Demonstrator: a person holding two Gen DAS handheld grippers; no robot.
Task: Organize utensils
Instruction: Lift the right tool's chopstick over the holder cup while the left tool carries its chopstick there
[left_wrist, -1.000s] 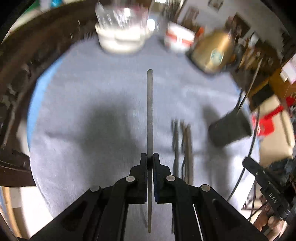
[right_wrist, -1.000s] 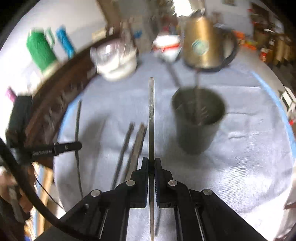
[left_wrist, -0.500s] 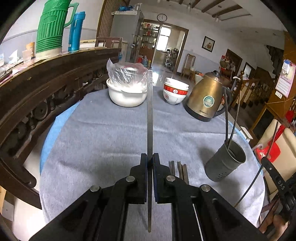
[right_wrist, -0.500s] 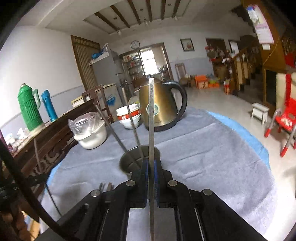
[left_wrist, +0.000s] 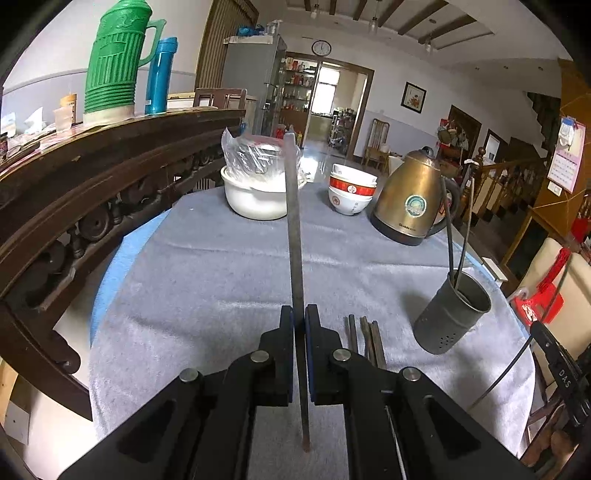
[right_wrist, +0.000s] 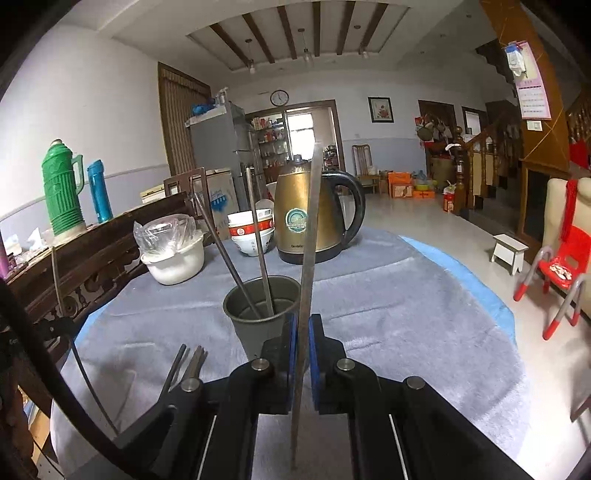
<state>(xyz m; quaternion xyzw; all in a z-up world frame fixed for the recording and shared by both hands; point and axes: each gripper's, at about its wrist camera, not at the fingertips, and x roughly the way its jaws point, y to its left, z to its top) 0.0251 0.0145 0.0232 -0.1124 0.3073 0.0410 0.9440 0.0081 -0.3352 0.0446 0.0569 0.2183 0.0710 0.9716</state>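
My left gripper (left_wrist: 299, 314) is shut on a long metal chopstick (left_wrist: 293, 229) that points up and away over the grey tablecloth. My right gripper (right_wrist: 302, 325) is shut on another metal chopstick (right_wrist: 308, 229), just in front of the grey utensil cup (right_wrist: 264, 314). The cup holds two chopsticks (right_wrist: 258, 236). In the left wrist view the cup (left_wrist: 452, 317) stands to the right, apart from my left gripper. Several loose chopsticks (left_wrist: 365, 339) lie flat on the cloth beside my left gripper; they also show in the right wrist view (right_wrist: 188, 363).
A white pot with a plastic-wrapped top (left_wrist: 258, 192), stacked red-and-white bowls (left_wrist: 351, 188) and a brass kettle (left_wrist: 410, 199) stand at the table's far side. A carved dark wood ledge (left_wrist: 92, 177) runs along the left. A red child's chair (right_wrist: 557, 273) stands on the floor right.
Both grippers have tilted up from looking down at the table to a level view. The right gripper with its chopstick has come closer to the cup. Both stay shut on their chopsticks.
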